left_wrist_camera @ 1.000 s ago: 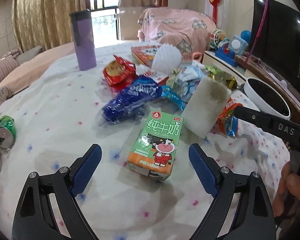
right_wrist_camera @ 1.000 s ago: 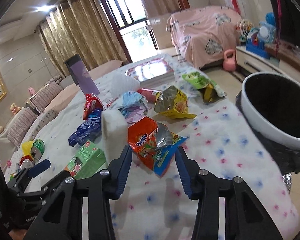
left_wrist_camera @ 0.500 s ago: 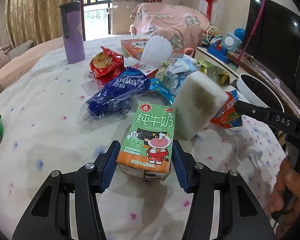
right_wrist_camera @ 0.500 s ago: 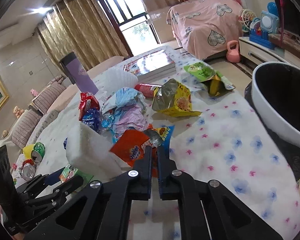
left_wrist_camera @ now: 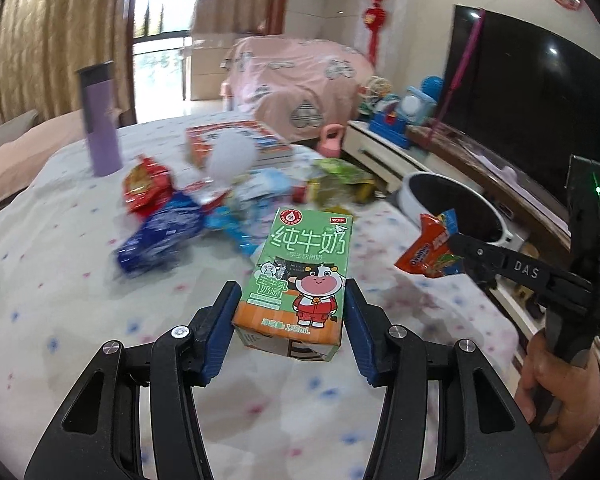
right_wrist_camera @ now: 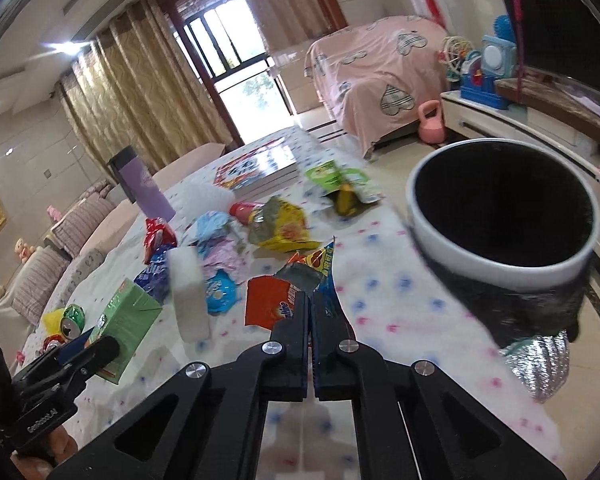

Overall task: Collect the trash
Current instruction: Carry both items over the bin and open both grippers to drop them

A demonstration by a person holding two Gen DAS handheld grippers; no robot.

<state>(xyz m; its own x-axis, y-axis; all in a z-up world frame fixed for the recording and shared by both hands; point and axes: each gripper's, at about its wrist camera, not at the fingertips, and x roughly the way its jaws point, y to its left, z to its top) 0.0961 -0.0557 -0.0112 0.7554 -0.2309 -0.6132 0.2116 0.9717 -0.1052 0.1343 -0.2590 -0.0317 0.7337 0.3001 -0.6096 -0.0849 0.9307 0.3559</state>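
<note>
Left gripper [left_wrist_camera: 290, 308]: a second ago my blue pads stood wide on either side of the milk carton [left_wrist_camera: 298, 276]; now they press its two flanks and the box is up off the tablecloth [left_wrist_camera: 80, 320], tilted a little, its cow face toward my camera.

Right gripper [right_wrist_camera: 311, 316]: a second ago its fingers straddled the orange snack wrapper [right_wrist_camera: 276, 302]; now they are pinched flat together on it, and the wrapper stands up from the tips. In the left view the same wrapper [left_wrist_camera: 430, 250] hangs in the air at about 3 o'clock from the carton.

What changed: both picks went from reaching to gripped and raised within that second. The blur over the pile suggests I am swinging both tools.

Trash bin [right_wrist_camera: 500, 216]: white rim, dark inside, at about 2 o'clock in the right view, off the table's edge and near the wrapper. In the left view the bin [left_wrist_camera: 452, 200] sits at 2 o'clock, beyond the carton.

Meaning for the task: I judge two pieces are secured and the next move is carrying each over the rim before letting go; the wrapper is closer.

Left on the table: a white foam block [right_wrist_camera: 188, 292], a blue packet [left_wrist_camera: 160, 236], a red packet [left_wrist_camera: 146, 190], a yellow bag [right_wrist_camera: 280, 228], a green bag [right_wrist_camera: 340, 184] and cans [right_wrist_camera: 70, 320] at 9 o'clock.

Not trash, I judge: the purple tumbler [left_wrist_camera: 100, 120] and the book [right_wrist_camera: 256, 164].

Risk: the thin wrapper is held only by an edge and could slip.
</note>
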